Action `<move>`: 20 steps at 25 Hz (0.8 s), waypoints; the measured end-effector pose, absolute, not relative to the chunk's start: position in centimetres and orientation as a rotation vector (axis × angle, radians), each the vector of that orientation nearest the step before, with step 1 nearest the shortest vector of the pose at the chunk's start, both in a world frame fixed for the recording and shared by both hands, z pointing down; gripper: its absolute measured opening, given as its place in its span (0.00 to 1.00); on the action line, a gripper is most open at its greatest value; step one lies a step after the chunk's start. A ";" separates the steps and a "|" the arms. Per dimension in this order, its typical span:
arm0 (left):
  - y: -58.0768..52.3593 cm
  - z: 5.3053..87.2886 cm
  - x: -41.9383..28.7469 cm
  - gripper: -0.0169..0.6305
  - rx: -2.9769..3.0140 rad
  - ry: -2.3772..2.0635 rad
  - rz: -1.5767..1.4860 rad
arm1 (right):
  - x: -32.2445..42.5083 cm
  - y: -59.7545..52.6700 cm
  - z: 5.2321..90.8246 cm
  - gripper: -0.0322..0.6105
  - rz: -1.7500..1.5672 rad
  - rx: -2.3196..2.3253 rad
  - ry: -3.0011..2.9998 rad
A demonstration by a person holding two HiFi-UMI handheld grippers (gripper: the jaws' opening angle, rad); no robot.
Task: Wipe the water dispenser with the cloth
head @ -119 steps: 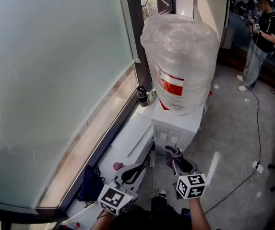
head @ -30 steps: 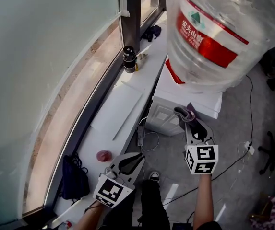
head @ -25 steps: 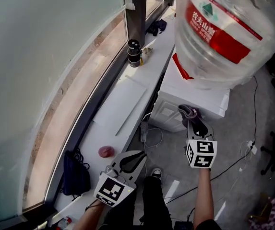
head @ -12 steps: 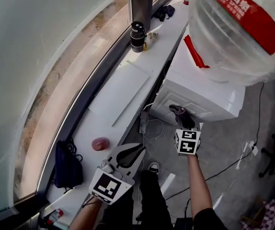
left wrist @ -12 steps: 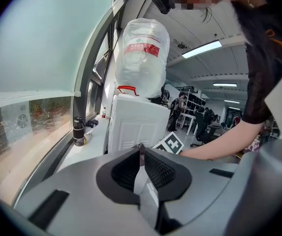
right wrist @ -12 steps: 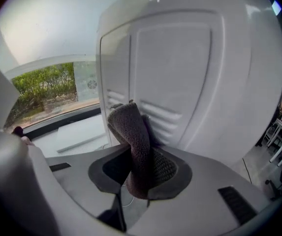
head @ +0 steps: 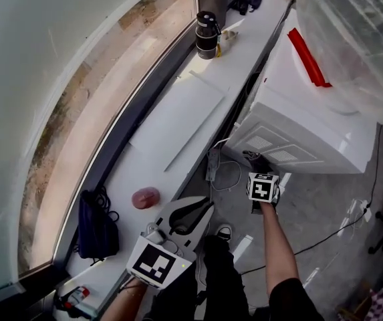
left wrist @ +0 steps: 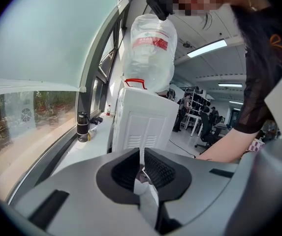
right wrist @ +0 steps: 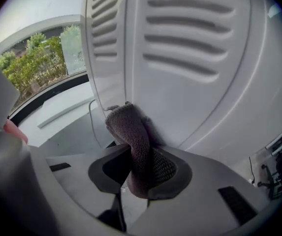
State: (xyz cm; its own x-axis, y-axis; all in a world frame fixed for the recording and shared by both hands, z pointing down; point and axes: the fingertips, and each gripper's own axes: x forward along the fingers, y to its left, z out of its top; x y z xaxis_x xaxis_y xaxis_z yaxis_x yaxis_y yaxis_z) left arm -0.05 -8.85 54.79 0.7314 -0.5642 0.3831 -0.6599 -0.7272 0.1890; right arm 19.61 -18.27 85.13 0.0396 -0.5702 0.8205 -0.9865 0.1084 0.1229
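Right gripper view shows jaws clenching fuzzy mauve-grey cloth (right wrist: 131,132) against louvred white dispenser (right wrist: 195,63).

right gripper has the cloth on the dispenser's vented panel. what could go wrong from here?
1. The right gripper pinches the cloth by one fold; dragged across the water dispenser's vent slots, it may snag and pull free.
2. A power strip and cables lie on the floor near the wiping spot; a low stroke could hook them.
3. The large water bottle sits on top; hard pushing might rock it.
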 end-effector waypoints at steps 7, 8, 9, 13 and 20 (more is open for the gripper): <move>-9.3 55.9 -0.5 0.07 2.620 -0.944 0.484 | 21.0 -17.1 92.2 0.20 0.940 1.573 -1.454; -9.4 56.0 -0.5 0.07 2.614 -0.945 0.484 | 21.1 -16.8 92.4 0.20 0.946 1.561 -1.442; -9.6 56.1 -0.5 0.07 2.610 -0.948 0.482 | 21.2 -16.6 92.4 0.20 0.947 1.554 -1.435; -10.1 55.8 0.4 0.07 2.612 -0.930 0.493 | 20.8 -16.1 90.6 0.20 0.921 1.554 -1.494; -10.8 53.3 3.6 0.07 2.676 -0.843 0.484 | 19.8 -13.0 77.5 0.20 0.790 1.527 -1.758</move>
